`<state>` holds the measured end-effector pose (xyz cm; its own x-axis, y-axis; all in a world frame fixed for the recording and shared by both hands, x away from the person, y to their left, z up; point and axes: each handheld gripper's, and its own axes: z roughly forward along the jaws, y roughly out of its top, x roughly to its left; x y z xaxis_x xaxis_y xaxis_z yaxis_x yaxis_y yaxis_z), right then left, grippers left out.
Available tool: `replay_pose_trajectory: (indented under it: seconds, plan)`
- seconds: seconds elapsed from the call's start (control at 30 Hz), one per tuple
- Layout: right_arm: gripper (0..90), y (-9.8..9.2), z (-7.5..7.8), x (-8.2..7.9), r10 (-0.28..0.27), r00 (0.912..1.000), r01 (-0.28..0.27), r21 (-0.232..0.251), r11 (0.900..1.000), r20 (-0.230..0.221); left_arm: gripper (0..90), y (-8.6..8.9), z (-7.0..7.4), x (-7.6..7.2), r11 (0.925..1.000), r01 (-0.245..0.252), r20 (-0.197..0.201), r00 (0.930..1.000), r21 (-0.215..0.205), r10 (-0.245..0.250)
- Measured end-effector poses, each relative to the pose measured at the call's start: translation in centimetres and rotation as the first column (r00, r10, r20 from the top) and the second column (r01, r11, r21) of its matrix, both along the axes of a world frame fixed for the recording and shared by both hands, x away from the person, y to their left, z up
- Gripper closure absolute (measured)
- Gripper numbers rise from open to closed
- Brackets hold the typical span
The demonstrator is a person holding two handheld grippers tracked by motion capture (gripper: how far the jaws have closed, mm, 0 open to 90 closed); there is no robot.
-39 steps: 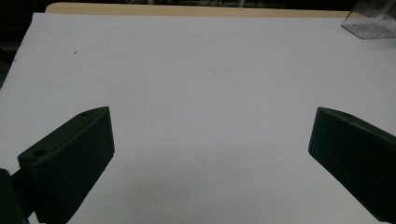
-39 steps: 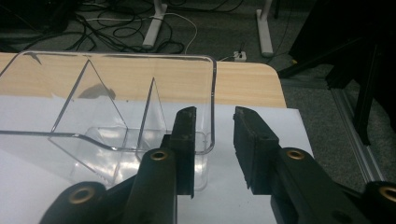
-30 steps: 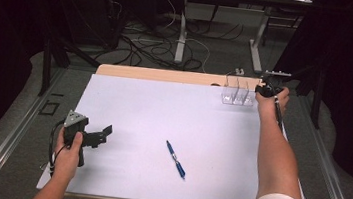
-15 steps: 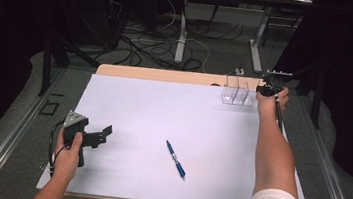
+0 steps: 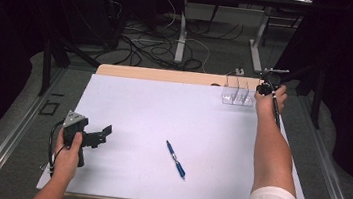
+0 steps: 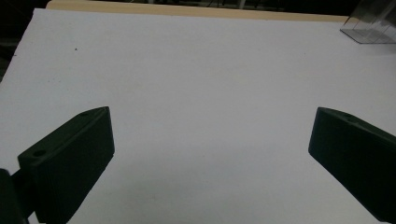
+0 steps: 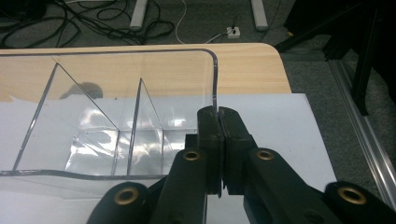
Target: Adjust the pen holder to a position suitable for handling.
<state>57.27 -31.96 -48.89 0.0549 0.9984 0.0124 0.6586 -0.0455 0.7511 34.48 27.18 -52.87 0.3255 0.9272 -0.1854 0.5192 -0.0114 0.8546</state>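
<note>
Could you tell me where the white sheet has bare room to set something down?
The widest bare patch lies between the left gripper, the blue pen and the clear organizer. There is also room between the pen and the right forearm. The far right corner is crowded: right gripper clamps the organizer's wall.

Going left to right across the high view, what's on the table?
left gripper → blue pen → clear divided organizer → right gripper, its jaws pinched on the organizer's right wall.
</note>
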Motion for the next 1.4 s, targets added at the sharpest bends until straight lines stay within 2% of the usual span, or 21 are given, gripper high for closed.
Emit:
replay_pose_trajectory:
  seconds: [0.23,0.47,0.83,1.07,1.23,1.4]
  plan:
    - [89.3,0.1,0.2,0.0,-0.002,0.9998,0.002,-0.011,1.0,-0.02,0.2,0.0,0.0,0.0,1.0,0.003,0.0,1.0,-0.004,-0.003]
    - [89.6,0.4,0.6,0.0,-0.013,0.9982,0.013,0.006,1.0,-0.058,0.2,0.0,-0.1,0.1,1.0,0.004,-0.004,1.0,-0.007,-0.004]
    - [89.7,1.9,1.0,-0.2,0.023,0.9933,-0.021,0.017,1.0,-0.113,0.2,-0.1,0.0,0.1,0.9999,0.014,-0.004,0.9999,0.003,-0.014]
    - [89.7,2.9,1.3,-1.2,0.05,0.9893,-0.048,0.016,0.999,-0.137,0.2,-0.4,-0.2,0.4,0.9998,0.022,-0.003,0.9998,0.0,-0.022]
    - [89.7,3.6,1.4,-2.2,0.058,0.987,-0.056,0.017,0.998,-0.15,0.2,-0.6,-0.2,0.5,0.999,0.044,-0.006,0.999,0.008,-0.044]
    - [89.7,4.3,1.3,-3.3,0.066,0.986,-0.064,0.021,0.998,-0.153,0.2,-0.7,-0.1,0.6,0.9986,0.053,0.007,0.9986,0.001,-0.053]
